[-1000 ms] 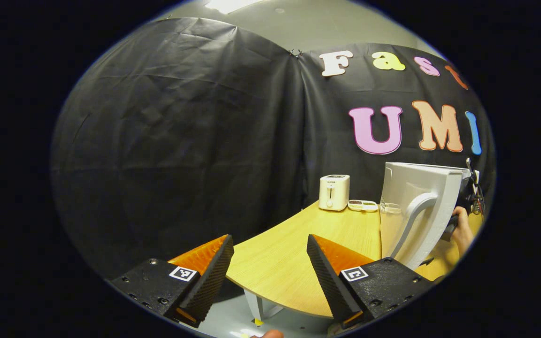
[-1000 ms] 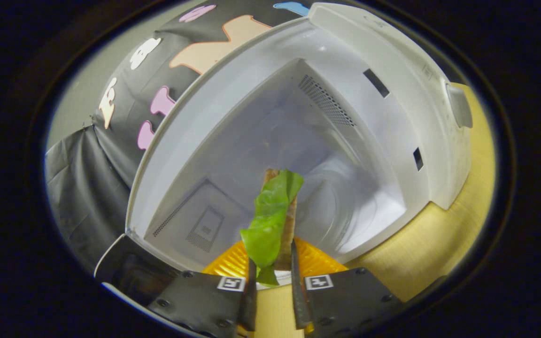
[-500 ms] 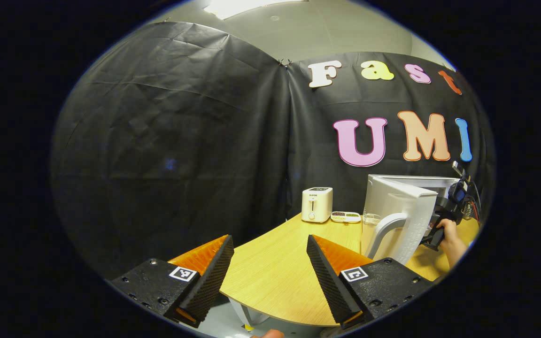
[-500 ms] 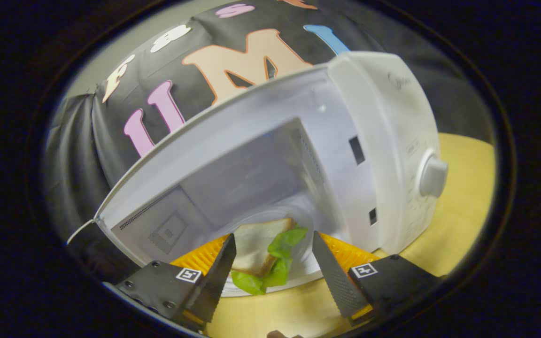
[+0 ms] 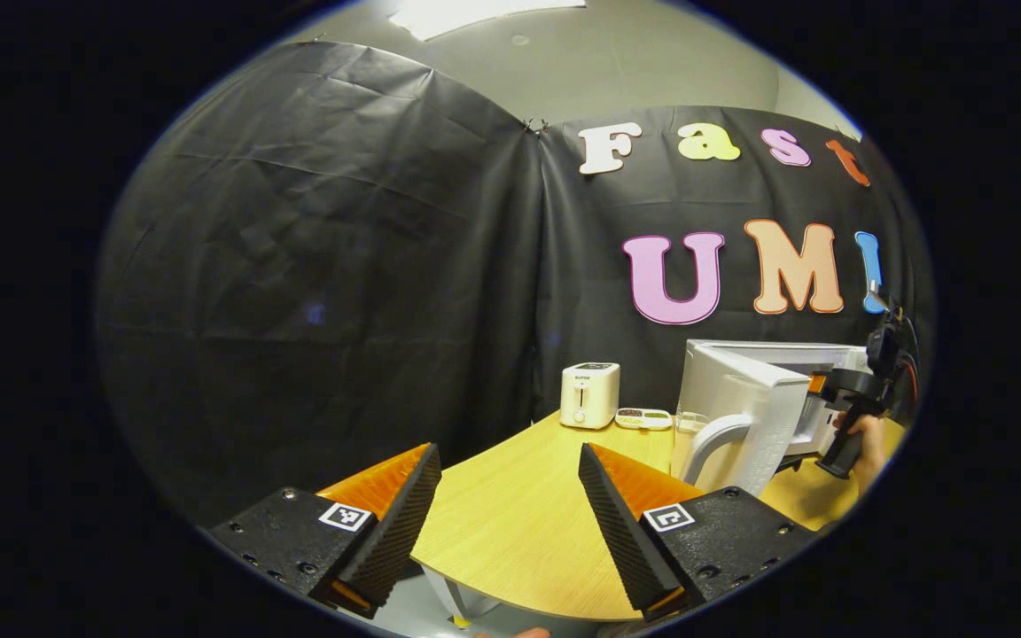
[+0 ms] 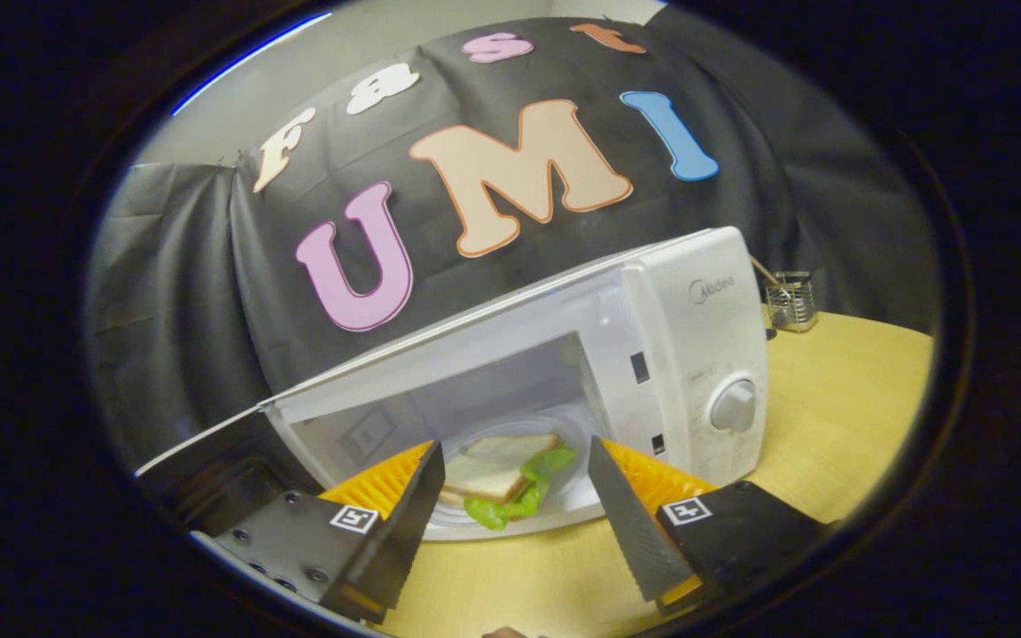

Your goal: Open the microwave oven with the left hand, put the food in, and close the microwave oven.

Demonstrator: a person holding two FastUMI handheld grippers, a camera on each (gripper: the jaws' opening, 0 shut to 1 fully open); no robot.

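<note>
The white microwave (image 6: 688,354) stands on the wooden table with its door (image 6: 209,461) swung open to the left. Inside, on the glass turntable, lies a sandwich (image 6: 497,474) with green lettuce hanging out. My right gripper (image 6: 510,523) is open just in front of the cavity, apart from the sandwich. In the left gripper view the microwave door (image 5: 736,421) shows edge-on at the right with its curved handle, and the right gripper (image 5: 865,399) is held by a hand beyond it. My left gripper (image 5: 506,514) is open over the table's near edge, holding nothing.
A white toaster (image 5: 589,394) and a small flat dish (image 5: 643,417) stand at the back of the table (image 5: 519,523). A wire holder (image 6: 790,301) sits at the far right behind the microwave. The microwave's dial (image 6: 732,406) faces front.
My right gripper let go of the sandwich inside the microwave, opened, and drew back out of the cavity. The left gripper view shifted slightly away from the microwave.
</note>
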